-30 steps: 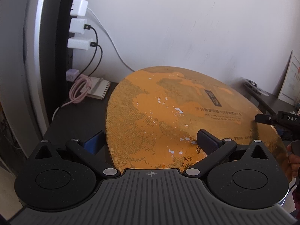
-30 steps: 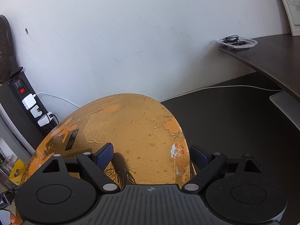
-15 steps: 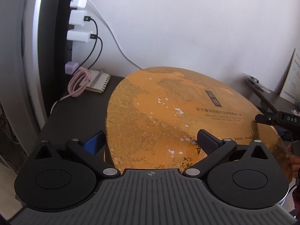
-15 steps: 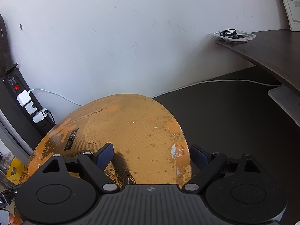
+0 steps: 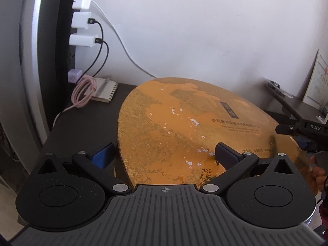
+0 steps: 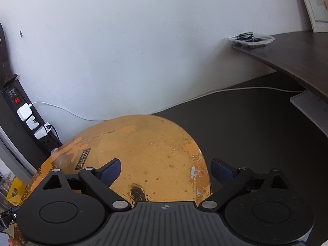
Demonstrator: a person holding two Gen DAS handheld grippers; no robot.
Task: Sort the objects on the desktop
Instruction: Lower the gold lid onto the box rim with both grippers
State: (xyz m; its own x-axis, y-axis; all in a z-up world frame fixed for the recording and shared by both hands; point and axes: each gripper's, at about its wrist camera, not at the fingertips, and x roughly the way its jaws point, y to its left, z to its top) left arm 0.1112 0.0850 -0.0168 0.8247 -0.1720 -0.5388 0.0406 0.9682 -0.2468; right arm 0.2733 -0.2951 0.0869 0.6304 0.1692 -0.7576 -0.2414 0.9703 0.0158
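My left gripper (image 5: pixel 164 153) has its jaws spread wide, one blue pad off the left edge of the orange mat (image 5: pixel 184 127) over the dark desk (image 5: pixel 86 127), the other pad (image 5: pixel 225 153) over the mat's worn surface. Whether that right pad presses on the mat I cannot tell. Nothing sits clamped between the pads.

The orange mat, scuffed and flecked with white, carries a dark label and lines of small print toward 1 o'clock in the left wrist view. It looks raised at its near side, with its far edge toward the white wall (image 5: pixel 205 30); I cannot tell whether that far edge rests on the desk.

At 3 o'clock in the same view my right gripper (image 5: pixel 291 129) comes in from the side, marked DAS, its tip at the mat's right rim, with a hand (image 5: pixel 318 176) below it.

From the right wrist view, the right gripper's jaws are also spread wide, straddling the mat's right edge: the left pad (image 6: pixel 110 170) lies over the mat, the right pad (image 6: pixel 222 170) over bare desk.

At 10 o'clock in the left view a power strip (image 5: pixel 67 41) stands upright with three white chargers (image 5: pixel 82 22) plugged in, a coiled pink cable (image 5: pixel 84 92) hangs beside it, and a small spiral notebook (image 5: pixel 106 93) lies just behind the cable. At 1 o'clock in the right view, a clear tray (image 6: pixel 252 39) with black cords sits on a raised shelf (image 6: pixel 297 57).
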